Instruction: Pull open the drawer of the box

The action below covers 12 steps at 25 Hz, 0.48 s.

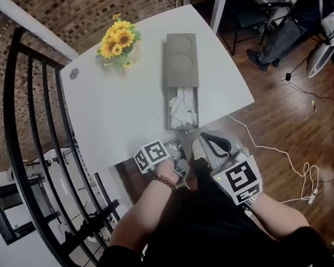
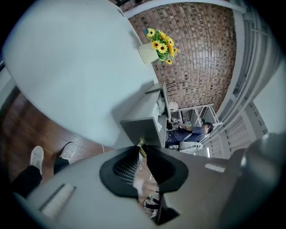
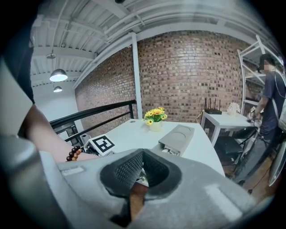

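A long grey box [image 1: 181, 57] lies on the white table [image 1: 113, 105]. Its drawer [image 1: 182, 108] stands pulled out toward the table's front edge, showing crumpled white stuffing. My left gripper [image 1: 180, 143] is at the drawer's front [image 2: 140, 127], shut on a small brass-coloured pull [image 2: 142, 143] that shows between its pads. Just right of it, my right gripper [image 1: 205, 137] hovers off the table edge with its jaws together and nothing in them. From the right gripper view the box [image 3: 176, 134] lies ahead, beyond that gripper [image 3: 143, 154].
A pot of sunflowers [image 1: 118, 40] stands left of the box's far end. A black railing [image 1: 35, 140] runs along the left. Wooden floor with a white cable [image 1: 284, 161] lies to the right. A seated person [image 1: 296, 16] is at the far right.
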Motion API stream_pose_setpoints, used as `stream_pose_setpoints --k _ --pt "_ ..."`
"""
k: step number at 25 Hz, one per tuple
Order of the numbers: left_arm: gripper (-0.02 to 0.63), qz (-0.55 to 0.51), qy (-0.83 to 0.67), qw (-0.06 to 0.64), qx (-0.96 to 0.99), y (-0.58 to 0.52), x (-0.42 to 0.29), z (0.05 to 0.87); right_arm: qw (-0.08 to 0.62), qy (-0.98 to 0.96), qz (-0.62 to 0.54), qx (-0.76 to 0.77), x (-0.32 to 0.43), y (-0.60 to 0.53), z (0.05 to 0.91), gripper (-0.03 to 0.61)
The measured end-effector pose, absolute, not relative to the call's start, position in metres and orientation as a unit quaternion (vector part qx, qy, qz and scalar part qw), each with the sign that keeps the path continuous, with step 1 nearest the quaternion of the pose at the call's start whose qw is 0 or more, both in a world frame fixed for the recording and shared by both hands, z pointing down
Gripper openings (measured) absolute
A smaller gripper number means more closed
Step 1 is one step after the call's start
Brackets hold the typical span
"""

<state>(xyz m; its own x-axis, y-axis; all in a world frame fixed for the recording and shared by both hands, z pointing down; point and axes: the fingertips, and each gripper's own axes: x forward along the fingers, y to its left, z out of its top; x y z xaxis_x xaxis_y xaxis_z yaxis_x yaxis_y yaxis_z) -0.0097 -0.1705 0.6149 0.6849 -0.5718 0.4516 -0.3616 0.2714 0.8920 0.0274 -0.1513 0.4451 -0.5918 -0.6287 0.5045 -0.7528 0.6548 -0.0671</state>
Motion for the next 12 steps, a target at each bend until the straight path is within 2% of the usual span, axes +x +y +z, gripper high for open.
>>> stream_pose_setpoints --k 12 --pt "0.064 -0.065 -0.379 0.699 0.602 -0.135 -0.015 0.618 0.221 -0.876 0.133 0.407 0.022 -0.12 0.44 -0.009"
